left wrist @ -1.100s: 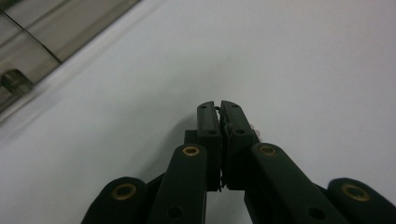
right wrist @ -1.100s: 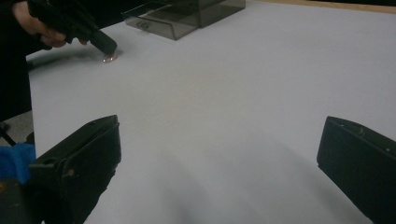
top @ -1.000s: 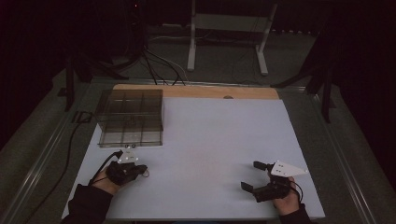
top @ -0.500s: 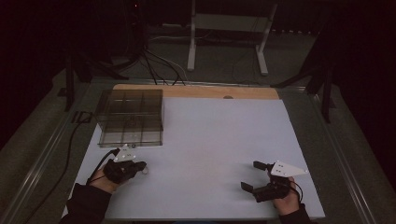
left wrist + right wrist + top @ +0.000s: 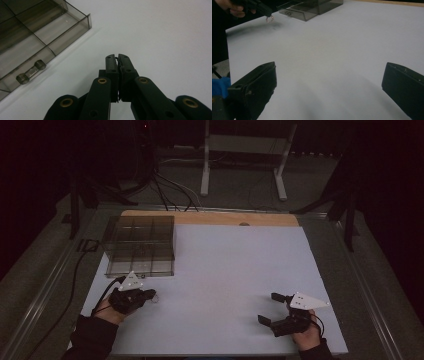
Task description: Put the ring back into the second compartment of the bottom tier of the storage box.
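Organizer box with divided compartments, left tool pinching small ring, right tool spread.

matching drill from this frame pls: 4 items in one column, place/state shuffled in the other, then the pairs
Items
1. left gripper
2. right gripper
3. smoked plastic organizer box
4. small ring

Place or state
A. fingers spread wide, nothing between them
B. hangs from the tips of shut fingers
C. sits at the far left of the white mat, divided into compartments
D. fingers shut, held just in front of the box's near edge

Pairs: 1-D, 2-A, 3-C, 4-B
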A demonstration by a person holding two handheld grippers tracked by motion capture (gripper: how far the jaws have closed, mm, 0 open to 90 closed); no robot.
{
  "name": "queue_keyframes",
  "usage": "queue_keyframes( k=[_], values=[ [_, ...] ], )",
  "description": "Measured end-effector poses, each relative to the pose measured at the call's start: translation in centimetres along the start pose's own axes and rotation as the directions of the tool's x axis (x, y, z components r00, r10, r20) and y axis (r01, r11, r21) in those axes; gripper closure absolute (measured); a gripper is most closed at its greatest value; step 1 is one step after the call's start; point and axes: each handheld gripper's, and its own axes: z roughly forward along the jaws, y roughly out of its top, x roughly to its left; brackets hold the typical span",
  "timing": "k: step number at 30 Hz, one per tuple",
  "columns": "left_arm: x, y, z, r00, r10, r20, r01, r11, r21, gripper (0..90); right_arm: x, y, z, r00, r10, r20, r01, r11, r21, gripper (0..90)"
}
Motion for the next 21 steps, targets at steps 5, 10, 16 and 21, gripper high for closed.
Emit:
queue_keyframes(
  k=[5, 10, 16, 21],
  values=[
    [0.2, 0.2, -0.1, 1.0000, -0.004, -0.003, 0.003, 1.0000, -0.009, 89.5, 0.0, 0.0, 0.0, 1.0000, 0.001, 0.002, -0.001, 1.000, -0.001, 0.0],
    [0.5, 0.4, -0.1, 0.9999, -0.011, -0.006, 0.011, 0.9998, -0.016, 89.5, 0.0, 0.0, 0.0, 1.0000, 0.003, 0.002, -0.003, 1.000, -0.003, 0.0],
    [0.8, 0.6, -0.4, 0.9995, -0.021, -0.023, 0.020, 0.9993, -0.033, 89.5, 0.0, 0.0, 0.0, 1.0000, 0.002, 0.002, -0.002, 1.000, -0.001, 0.0],
    [1.1, 0.9, -0.6, 0.9993, -0.022, -0.031, 0.021, 0.9988, -0.043, 89.5, 0.0, 0.0, 0.0, 1.0000, 0.003, 0.002, -0.003, 1.000, 0.000, 0.0]
  ],
)
